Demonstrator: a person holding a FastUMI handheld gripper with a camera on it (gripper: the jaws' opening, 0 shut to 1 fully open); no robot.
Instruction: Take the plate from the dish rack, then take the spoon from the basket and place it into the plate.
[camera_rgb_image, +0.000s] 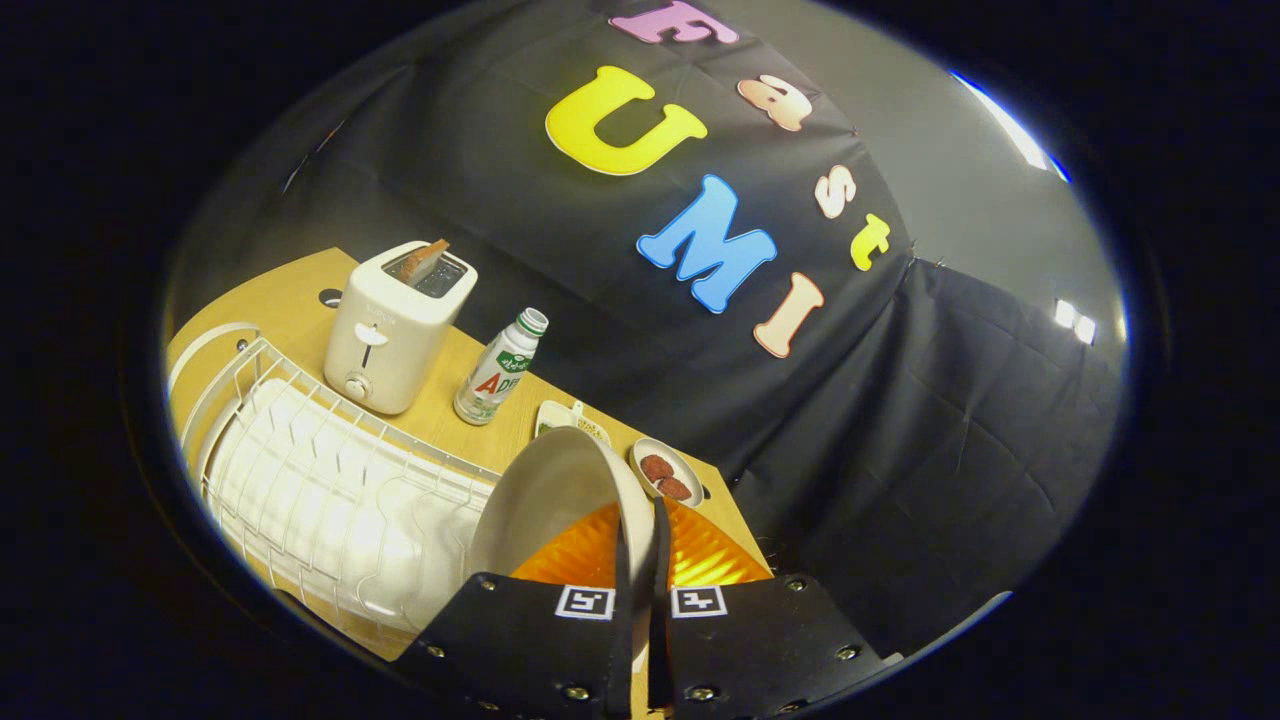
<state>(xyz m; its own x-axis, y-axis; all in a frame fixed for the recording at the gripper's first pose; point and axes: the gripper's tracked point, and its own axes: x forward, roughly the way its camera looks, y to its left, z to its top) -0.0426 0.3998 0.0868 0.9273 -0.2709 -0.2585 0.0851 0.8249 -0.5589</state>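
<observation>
My gripper (640, 540) is shut on the rim of a cream plate (545, 495), which stands on edge between the fingers, lifted above the right end of the white wire dish rack (330, 480). The plate's hollow face turns toward the rack and its rim runs up ahead of the fingertips. The view is tilted, so the table slopes. The part of the plate near the fingers is hidden behind the gripper body.
A cream toaster (395, 325) with a slice of bread stands behind the rack on the wooden table (290, 290). A small bottle (498, 368) stands beside it. Beyond the plate lie a small white dish (562, 415) and an oval dish with two reddish pieces (667, 472).
</observation>
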